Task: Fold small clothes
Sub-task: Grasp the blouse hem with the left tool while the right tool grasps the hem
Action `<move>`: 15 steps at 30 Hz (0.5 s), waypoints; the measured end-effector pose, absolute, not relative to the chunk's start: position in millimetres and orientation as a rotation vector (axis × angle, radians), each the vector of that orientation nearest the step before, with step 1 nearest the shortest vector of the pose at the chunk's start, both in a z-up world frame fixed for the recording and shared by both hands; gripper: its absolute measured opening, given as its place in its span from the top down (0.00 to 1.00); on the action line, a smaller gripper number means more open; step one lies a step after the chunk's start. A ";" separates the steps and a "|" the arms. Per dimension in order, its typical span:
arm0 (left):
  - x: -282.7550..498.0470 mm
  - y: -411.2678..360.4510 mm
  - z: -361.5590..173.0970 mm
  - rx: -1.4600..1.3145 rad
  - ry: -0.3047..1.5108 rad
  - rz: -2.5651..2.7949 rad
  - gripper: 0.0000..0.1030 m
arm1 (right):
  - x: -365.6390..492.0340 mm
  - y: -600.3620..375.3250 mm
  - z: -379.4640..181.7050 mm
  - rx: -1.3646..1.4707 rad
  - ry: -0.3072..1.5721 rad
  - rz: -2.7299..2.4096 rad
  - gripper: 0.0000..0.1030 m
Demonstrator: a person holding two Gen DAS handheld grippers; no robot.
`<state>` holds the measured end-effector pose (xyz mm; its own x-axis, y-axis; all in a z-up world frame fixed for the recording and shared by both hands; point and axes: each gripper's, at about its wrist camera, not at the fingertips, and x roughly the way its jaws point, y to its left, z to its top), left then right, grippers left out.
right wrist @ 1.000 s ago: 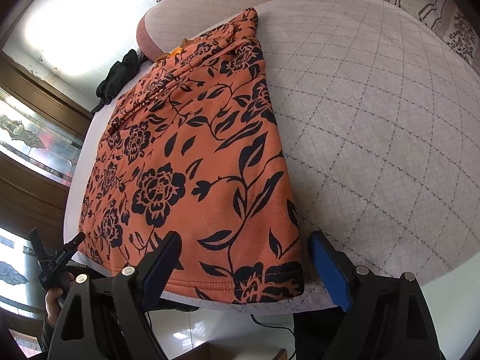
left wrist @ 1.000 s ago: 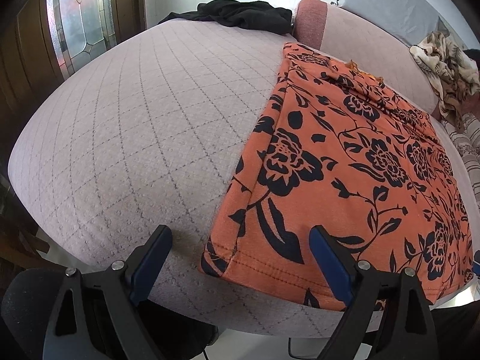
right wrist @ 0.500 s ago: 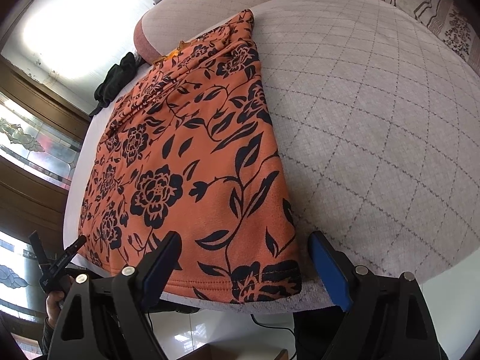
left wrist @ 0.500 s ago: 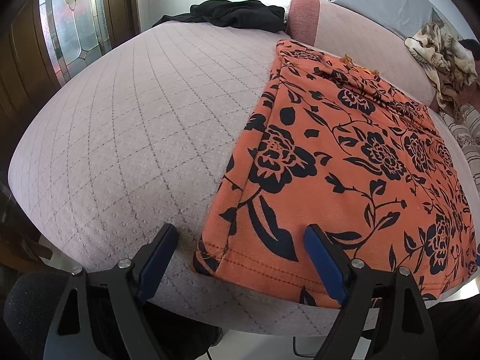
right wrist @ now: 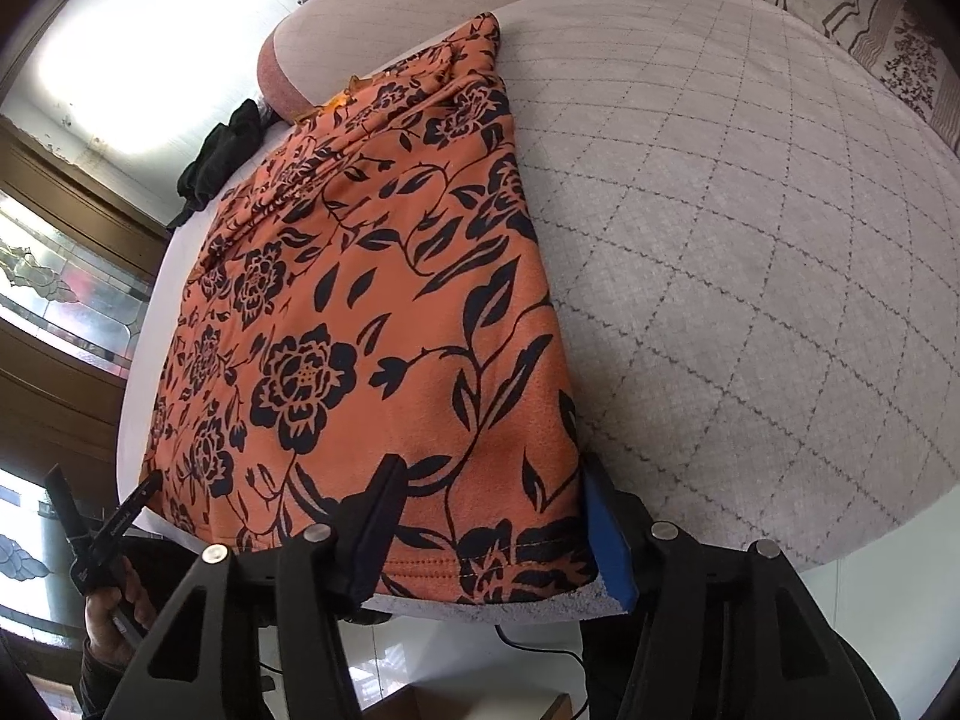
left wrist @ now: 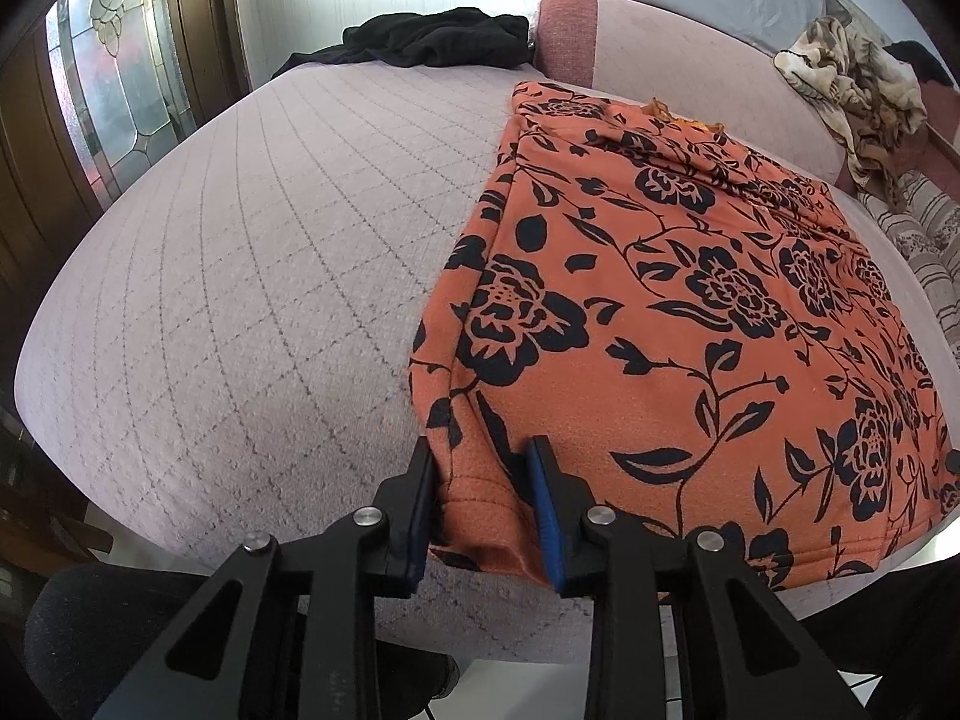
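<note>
- Orange floral garment (left wrist: pixel 678 324): lying flat and spread on the quilted bed surface (left wrist: pixel 252 276), its stitched hem at the near edge, its far end bunching slightly toward the pink bolster (left wrist: pixel 567 33).
- Left gripper (left wrist: pixel 483 498): pinching the near left hem corner, the cloth puckering between the blue pads (left wrist: pixel 549 516), so the jaws are narrowed onto fabric.
- Right gripper (right wrist: pixel 489 534): straddling the near right hem corner with jaws partly drawn in; the cloth is lying flat between them, and full clamping cannot be told.
- Step in hand, as judged: securing both hem corners for a fold away toward the far end.
- Handling advice: the right jaw wants to be closing on both layers before any lift; both corners should be rising together and level, keeping the hem taut so no crease is forming midway.
- Risk, as judged: soft knit may be slipping from a shallow bite.
- Surroundings: black clothing (left wrist: pixel 432 39) lying at the far left of the bed; a patterned cloth heap (left wrist: pixel 858 84) sitting well apart at the far right.
</note>
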<state>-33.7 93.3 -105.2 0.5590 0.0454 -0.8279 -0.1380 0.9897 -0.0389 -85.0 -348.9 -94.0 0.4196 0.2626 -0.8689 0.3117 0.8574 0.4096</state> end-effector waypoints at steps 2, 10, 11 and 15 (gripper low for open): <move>-33.6 93.9 -105.2 -0.109 0.972 0.105 0.70 | -83.8 -348.7 -94.6 0.576 1.157 -0.031 0.37; -38.4 113.1 -100.4 -0.253 0.979 0.058 0.87 | -81.9 -346.2 -94.4 0.560 1.163 -0.032 0.36; -41.3 116.1 -98.2 -0.275 0.973 0.053 0.87 | -81.9 -346.6 -94.4 0.563 1.162 -0.032 0.36; -53.9 122.5 -88.2 -0.292 0.937 0.068 0.67 | -83.5 -350.7 -94.6 0.603 1.150 -0.031 0.36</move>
<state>-53.9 122.5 -88.2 0.5931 -0.0682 -0.8023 -0.1838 0.9586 -0.2174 -83.5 -350.7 -94.6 0.4263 0.2777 -0.8609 0.3233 0.8421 0.4317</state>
